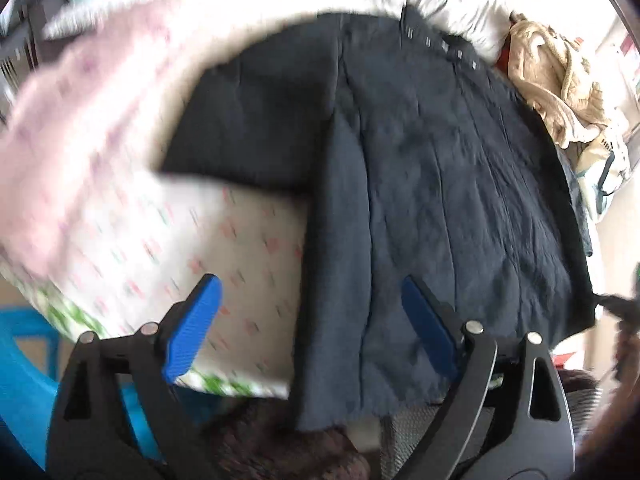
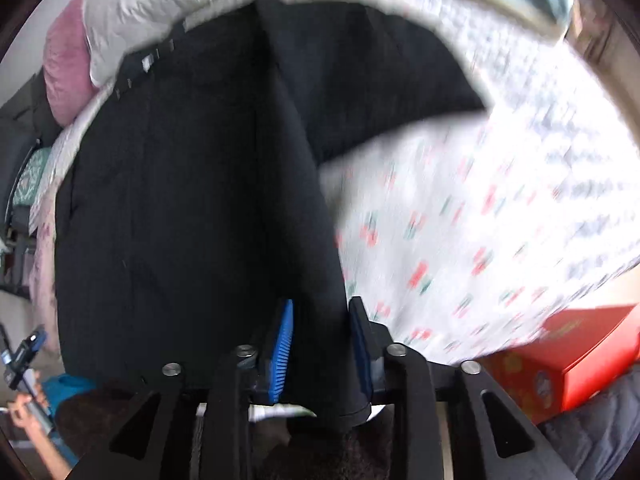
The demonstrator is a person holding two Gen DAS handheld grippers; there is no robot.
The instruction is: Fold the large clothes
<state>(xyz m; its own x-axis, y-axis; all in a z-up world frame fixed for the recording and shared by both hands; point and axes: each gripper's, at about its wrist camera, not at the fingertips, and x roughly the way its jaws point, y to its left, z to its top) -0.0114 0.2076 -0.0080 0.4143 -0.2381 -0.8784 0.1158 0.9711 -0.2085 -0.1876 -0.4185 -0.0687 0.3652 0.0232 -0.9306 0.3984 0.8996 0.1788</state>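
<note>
The coat (image 1: 420,168) is lying spread on the bedsheet (image 1: 248,248), its sleeve (image 1: 248,136) reaching out sideways. A pillow (image 2: 68,64) and duvet (image 2: 160,0) are sitting behind it, with a heap of clothes (image 1: 560,80) lying beside it.

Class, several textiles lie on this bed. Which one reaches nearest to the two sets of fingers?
The dark navy garment, spread flat with its hem hanging over the bed's edge; the beige clothing and pink pillow lie far off.

free: your bare bedsheet (image 1: 240,248) beside dark garment (image 1: 420,160) | blocked: beige clothes heap (image 1: 556,80), red box (image 2: 580,356)
</note>
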